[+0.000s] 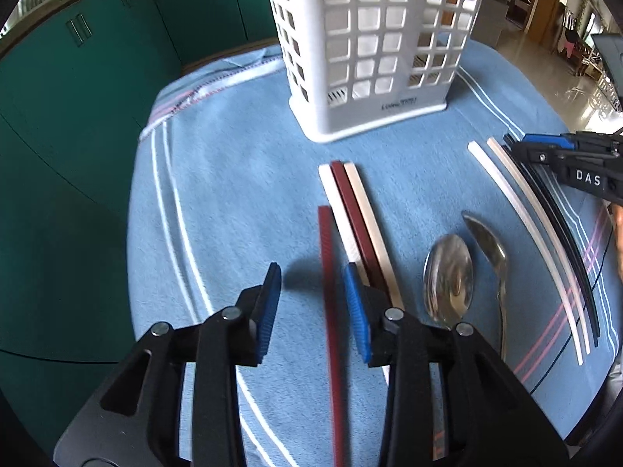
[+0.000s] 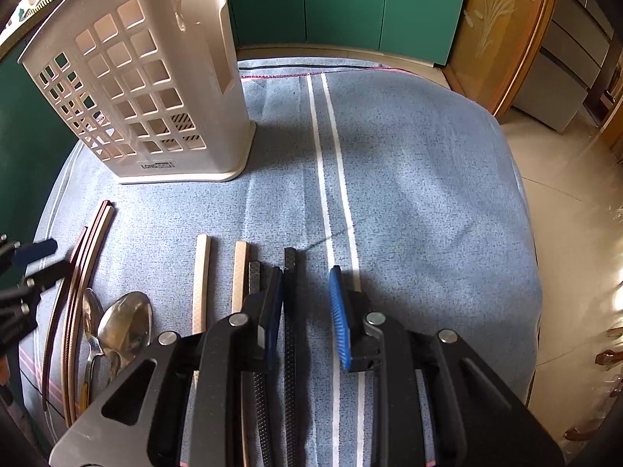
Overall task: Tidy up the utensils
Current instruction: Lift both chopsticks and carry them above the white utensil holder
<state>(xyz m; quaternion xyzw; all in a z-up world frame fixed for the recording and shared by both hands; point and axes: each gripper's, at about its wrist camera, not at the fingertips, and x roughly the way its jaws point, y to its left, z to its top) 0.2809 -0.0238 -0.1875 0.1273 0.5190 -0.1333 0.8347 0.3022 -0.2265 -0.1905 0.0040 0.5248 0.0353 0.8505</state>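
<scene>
- Hovering low over the towel-covered table (image 1: 233, 179), the left gripper (image 1: 311, 303) has its ribbed blue jaws apart and clamped on nothing, a lone dark-red chopstick (image 1: 329, 311) lying between them.
- Closing squarely on that thin, square-edged stick, well back from its tip, looks like the cleanest way to lift it without it pivoting.
- Beside it lie three more chopsticks, one white (image 1: 335, 210), one dark red (image 1: 352, 218), one cream (image 1: 370, 222), touching side by side.
- Behind them stands the white plastic lattice utensil holder (image 1: 370, 50), upright, its grid walls open to the light.
- Two glossy steel spoons (image 1: 447, 276) rest bowl-up to the right, next to a fan of pale chopsticks (image 1: 518, 210).
- At far right, the right gripper (image 2: 305, 311) also has its jaws apart, straddling a textured black chopstick (image 2: 290, 311); its twin (image 2: 255, 272) lies just outside the left jaw.
- Everything sits on soft, striped blue cloth, so sticks may sink slightly.
</scene>
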